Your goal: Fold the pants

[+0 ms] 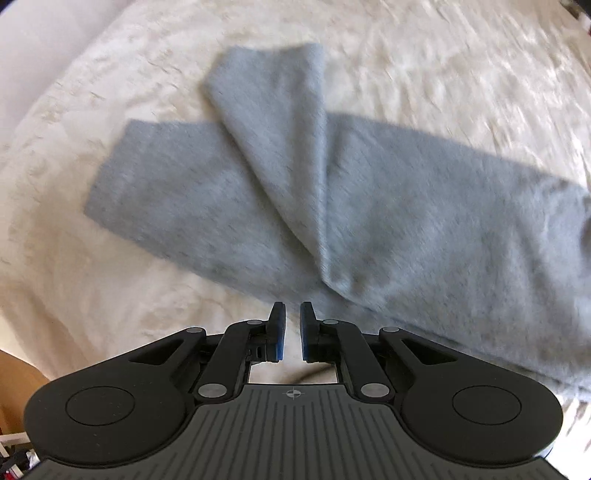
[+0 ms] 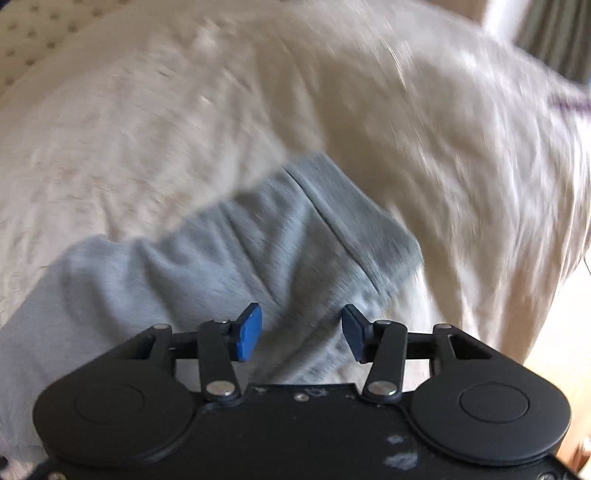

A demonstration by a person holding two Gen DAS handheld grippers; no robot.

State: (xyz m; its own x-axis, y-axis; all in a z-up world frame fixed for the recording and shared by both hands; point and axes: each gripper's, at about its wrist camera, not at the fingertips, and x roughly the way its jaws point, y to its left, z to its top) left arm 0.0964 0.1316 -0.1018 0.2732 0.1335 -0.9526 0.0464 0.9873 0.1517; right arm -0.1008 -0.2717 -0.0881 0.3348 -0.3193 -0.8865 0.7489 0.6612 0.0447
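Grey sweatpants (image 1: 406, 203) lie flat on a cream bed cover (image 1: 92, 295). One leg is folded back across the other, so the two form a crossed shape. My left gripper (image 1: 291, 312) hovers just off the pants' near edge, its blue pads almost together with nothing between them. In the right wrist view the waistband end of the pants (image 2: 229, 258) lies bunched under my right gripper (image 2: 301, 317). That gripper stands open above the fabric, and its pads touch no cloth. Both views are blurred by motion.
The cream bed cover (image 2: 184, 110) fills most of both views. A strip of wood-coloured surface (image 1: 14, 387) shows past the bed's edge at the lower left. A dotted cushion or mattress (image 2: 33, 26) and a dark curtain (image 2: 546, 33) sit at the far corners.
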